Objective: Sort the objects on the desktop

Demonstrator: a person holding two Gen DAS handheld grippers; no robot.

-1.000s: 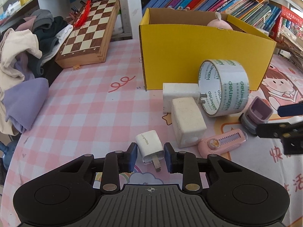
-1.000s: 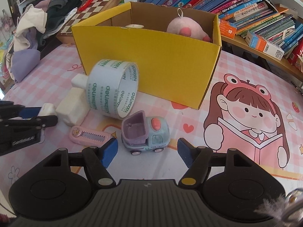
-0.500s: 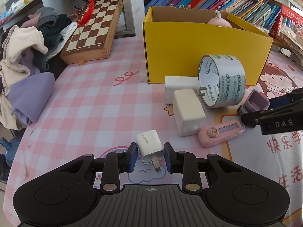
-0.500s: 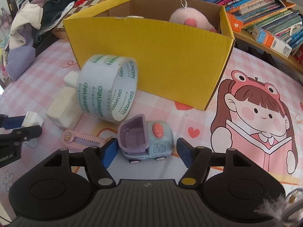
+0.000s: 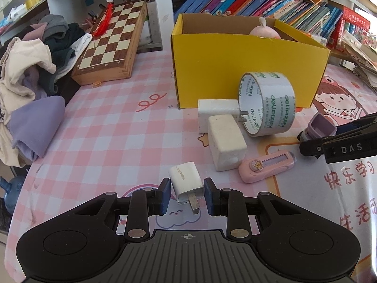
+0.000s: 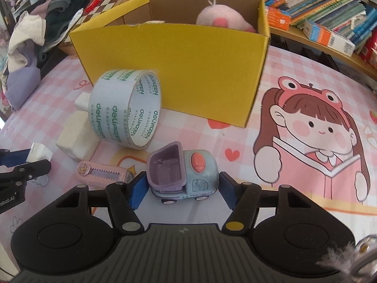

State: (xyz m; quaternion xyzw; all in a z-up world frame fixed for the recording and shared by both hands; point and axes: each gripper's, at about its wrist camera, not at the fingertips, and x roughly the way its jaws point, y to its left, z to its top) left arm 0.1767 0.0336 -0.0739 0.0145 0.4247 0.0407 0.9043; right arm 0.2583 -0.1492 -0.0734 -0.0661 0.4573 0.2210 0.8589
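Two readable labels: "deliPIZEN" tape roll [image 6: 126, 109], "FUN TRUCK" toy truck [image 6: 182, 173].

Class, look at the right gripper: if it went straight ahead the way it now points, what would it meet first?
The right gripper is open, its fingers either side of the toy truck, so the truck comes first. Behind that, probably the yellow box, though depth is unclear.

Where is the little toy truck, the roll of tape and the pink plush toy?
Purple-blue plastic toy truck [image 6: 182, 172], right wrist view, cab.
White tape roll with green lettering [image 6: 126, 108], right wrist view, outer band.
Pink plush toy [image 6: 223, 20], right wrist view, body.
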